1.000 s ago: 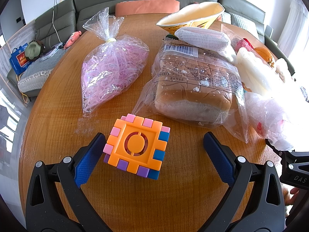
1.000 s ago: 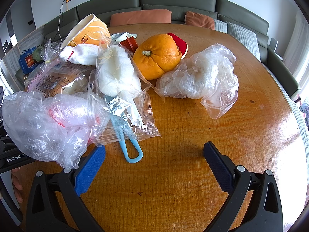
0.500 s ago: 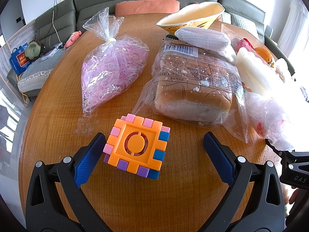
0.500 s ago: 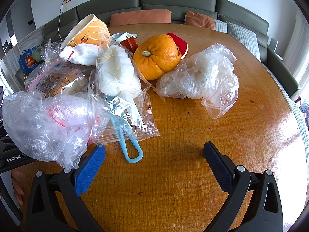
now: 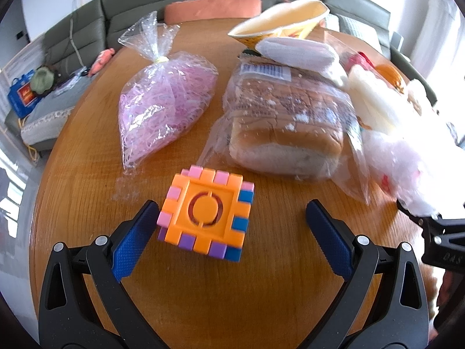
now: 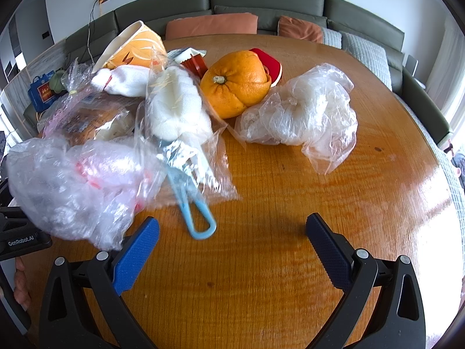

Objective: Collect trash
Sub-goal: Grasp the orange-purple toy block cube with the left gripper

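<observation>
With both grippers' fingers spread wide and empty, the crumpled plastic bag [image 6: 302,116] looks light, limp and slippery, best pinched at a bunched fold.

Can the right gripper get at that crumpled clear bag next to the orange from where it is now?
Probably yes. The right gripper is open, and only bare table lies between it and the crumpled bag beside the orange.
</observation>
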The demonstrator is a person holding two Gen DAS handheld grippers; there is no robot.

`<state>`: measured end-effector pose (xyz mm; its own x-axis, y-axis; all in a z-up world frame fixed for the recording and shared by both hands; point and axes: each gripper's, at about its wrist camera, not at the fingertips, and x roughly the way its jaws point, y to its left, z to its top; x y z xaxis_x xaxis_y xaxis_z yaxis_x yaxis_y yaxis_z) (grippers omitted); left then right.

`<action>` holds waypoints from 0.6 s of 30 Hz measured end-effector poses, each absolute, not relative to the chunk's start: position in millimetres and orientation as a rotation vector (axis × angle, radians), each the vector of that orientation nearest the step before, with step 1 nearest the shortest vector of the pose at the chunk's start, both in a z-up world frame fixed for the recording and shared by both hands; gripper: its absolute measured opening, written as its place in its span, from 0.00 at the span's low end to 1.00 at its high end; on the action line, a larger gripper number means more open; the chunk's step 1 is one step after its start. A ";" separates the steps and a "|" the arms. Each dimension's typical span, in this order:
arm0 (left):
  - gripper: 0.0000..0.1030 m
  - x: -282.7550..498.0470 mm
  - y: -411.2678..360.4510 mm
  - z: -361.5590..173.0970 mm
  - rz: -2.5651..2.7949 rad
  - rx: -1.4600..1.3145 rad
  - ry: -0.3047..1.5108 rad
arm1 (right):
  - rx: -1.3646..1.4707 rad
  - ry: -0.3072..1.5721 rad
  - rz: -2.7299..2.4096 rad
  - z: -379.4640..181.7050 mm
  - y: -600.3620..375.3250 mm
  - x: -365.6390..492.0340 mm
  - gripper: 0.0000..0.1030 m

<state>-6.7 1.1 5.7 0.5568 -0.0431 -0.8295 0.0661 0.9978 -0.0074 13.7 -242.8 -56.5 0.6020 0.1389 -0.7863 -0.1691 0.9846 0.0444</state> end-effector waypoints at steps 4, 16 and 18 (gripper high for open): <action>0.95 -22.3 12.1 14.0 -0.084 -0.012 0.957 | -0.009 0.923 0.214 -40.5 -250.3 -4.3 0.98; 0.95 -29.3 40.4 44.0 -0.097 -0.046 0.884 | -0.021 0.883 0.407 16.5 -219.1 -37.7 0.92; 0.95 -24.9 46.5 46.3 -0.095 -0.051 0.884 | -0.023 0.891 0.441 19.8 -207.3 -38.4 0.91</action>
